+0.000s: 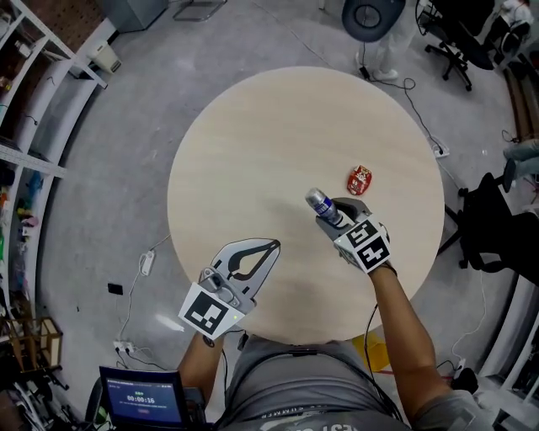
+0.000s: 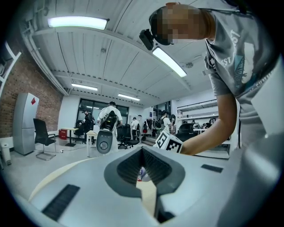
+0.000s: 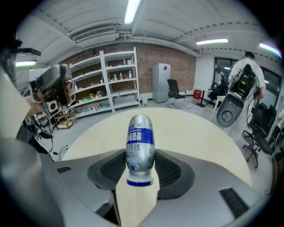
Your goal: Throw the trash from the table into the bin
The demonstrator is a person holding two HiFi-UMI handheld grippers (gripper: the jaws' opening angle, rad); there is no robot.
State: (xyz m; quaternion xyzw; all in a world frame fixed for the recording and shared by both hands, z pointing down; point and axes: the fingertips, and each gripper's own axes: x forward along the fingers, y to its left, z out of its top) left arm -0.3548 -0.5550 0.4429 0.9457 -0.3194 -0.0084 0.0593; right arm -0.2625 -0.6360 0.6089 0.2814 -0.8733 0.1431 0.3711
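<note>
A small silver bottle with a blue label [image 1: 318, 203] is clamped between the jaws of my right gripper [image 1: 328, 214], lifted a little above the round pale wooden table [image 1: 253, 143]. In the right gripper view the bottle [image 3: 140, 142] stands cap-end toward the camera, with the pads of that gripper [image 3: 140, 165] pressing on both its sides. A crumpled red wrapper [image 1: 360, 179] lies on the table just beyond the right gripper. My left gripper [image 1: 271, 247] hovers over the table's near edge, fingertips together and nothing between them; in its own view the left gripper [image 2: 142, 153] points level across the table. No bin shows.
Black office chairs [image 1: 497, 227] stand to the right of the table and white shelving [image 1: 34, 109] to the left. Cables and a power strip [image 1: 147, 263] lie on the grey floor. A round fan-like unit [image 1: 370, 17] stands beyond the far edge. People stand in the background [image 2: 111, 117].
</note>
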